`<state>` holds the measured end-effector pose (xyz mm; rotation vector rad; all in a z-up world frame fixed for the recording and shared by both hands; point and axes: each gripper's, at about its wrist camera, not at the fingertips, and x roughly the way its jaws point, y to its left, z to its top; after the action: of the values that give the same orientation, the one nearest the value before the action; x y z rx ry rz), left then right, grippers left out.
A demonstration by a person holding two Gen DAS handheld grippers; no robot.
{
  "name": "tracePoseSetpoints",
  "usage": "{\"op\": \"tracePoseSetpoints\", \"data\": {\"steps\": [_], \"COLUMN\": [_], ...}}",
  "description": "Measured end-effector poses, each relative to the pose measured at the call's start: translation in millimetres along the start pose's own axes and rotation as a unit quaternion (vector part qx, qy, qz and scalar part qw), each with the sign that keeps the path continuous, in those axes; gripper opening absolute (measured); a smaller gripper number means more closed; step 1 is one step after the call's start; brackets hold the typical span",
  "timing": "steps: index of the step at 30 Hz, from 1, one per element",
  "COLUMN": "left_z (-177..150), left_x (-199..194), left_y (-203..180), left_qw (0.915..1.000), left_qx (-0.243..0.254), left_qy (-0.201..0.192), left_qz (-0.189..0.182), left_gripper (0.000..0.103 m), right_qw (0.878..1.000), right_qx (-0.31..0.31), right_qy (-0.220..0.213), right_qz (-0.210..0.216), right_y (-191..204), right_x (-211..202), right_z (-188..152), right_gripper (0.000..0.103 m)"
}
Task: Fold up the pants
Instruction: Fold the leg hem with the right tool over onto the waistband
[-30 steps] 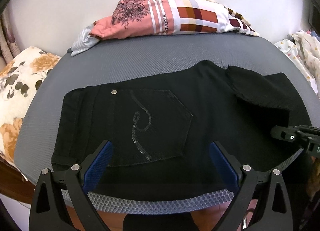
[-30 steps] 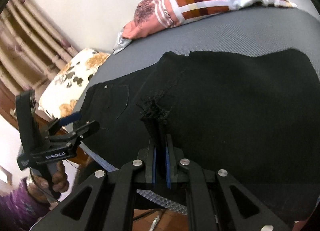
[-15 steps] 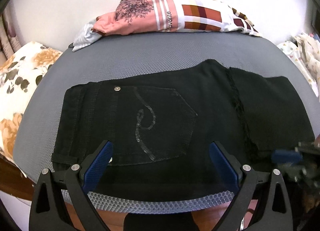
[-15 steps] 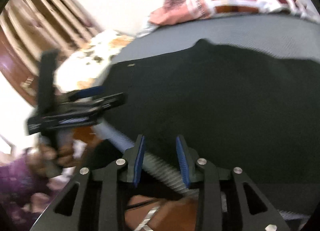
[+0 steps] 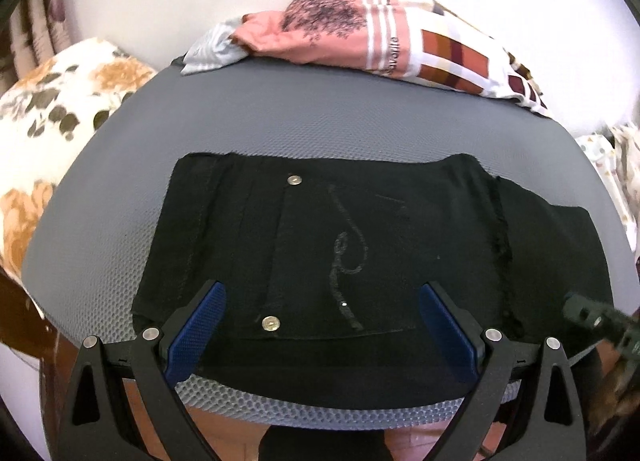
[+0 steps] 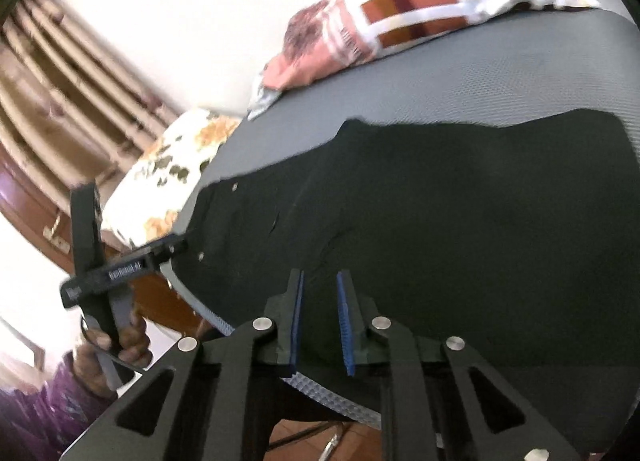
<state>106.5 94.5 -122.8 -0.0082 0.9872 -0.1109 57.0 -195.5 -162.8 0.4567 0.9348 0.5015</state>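
Black pants (image 5: 360, 229) lie folded flat on a grey mesh surface (image 5: 280, 121), pocket with a stitched curl facing up and a frayed hem edge on the right. My left gripper (image 5: 322, 321) hangs open and wide over their near edge, touching nothing. In the right wrist view the pants (image 6: 480, 221) fill the middle. My right gripper (image 6: 320, 301) stands at their near edge, its jaws closing to a narrow gap with black cloth behind them and nothing pinched. A hand (image 6: 116, 341) holds the left gripper (image 6: 120, 265) at the left. The right gripper's tip (image 5: 592, 317) shows at the right edge.
A checked and pink pillow (image 5: 380, 37) lies at the back of the surface. A floral cushion (image 5: 60, 109) sits to the left, with curtains (image 6: 72, 93) behind. Spotted white cloth (image 5: 616, 165) lies at the right. Brown floor shows below the near edge.
The right gripper let go of the frayed leg end, which now lies flat, and drew back to the near edge. The left gripper shifted left towards the waistband and rolled a little.
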Motion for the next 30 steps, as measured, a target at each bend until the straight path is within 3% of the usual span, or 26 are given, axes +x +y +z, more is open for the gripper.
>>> {"op": "tracePoseSetpoints", "data": {"steps": [4,10,12,15,19,23,28,30], "left_z": [3.0,10.9,11.2,10.0,7.8,6.7,5.3,4.8], "left_x": [-1.8,-13.2,-13.3,-9.6,-3.5,-4.2,1.4,3.6], "left_y": [10.3,48.2,58.4,64.6,50.0,31.4,20.9,21.1], "left_qw": [0.9998,0.9974,0.9959,0.9935,0.9961,0.9990,0.9996,0.9996], "left_qx": [-0.008,-0.065,-0.089,-0.114,-0.087,-0.041,-0.019,-0.018], "left_qy": [0.000,-0.010,-0.007,-0.001,0.014,0.010,0.019,0.023], "left_qz": [0.017,0.030,0.018,-0.004,-0.004,0.009,0.007,0.005], "left_gripper": [0.097,0.097,0.097,0.097,0.097,0.097,0.097,0.097], "right_qw": [0.998,1.000,0.999,0.991,0.974,0.960,0.948,0.943], "right_qx": [-0.036,-0.021,-0.041,-0.117,-0.204,-0.250,-0.283,-0.294], "right_qy": [0.046,0.017,-0.005,0.007,0.038,0.055,0.062,0.065], "right_qz": [-0.017,0.008,-0.016,-0.061,-0.090,-0.111,-0.129,-0.140], "right_y": [11.0,5.9,7.5,28.0,55.8,61.7,61.9,61.5], "right_x": [28.9,11.7,-4.0,-9.5,8.5,25.0,31.6,32.0], "right_z": [-17.8,-14.3,-10.3,-16.6,-32.5,-40.7,-40.7,-40.9], "right_gripper": [0.016,0.014,0.017,0.017,0.017,0.017,0.028,0.038]}}
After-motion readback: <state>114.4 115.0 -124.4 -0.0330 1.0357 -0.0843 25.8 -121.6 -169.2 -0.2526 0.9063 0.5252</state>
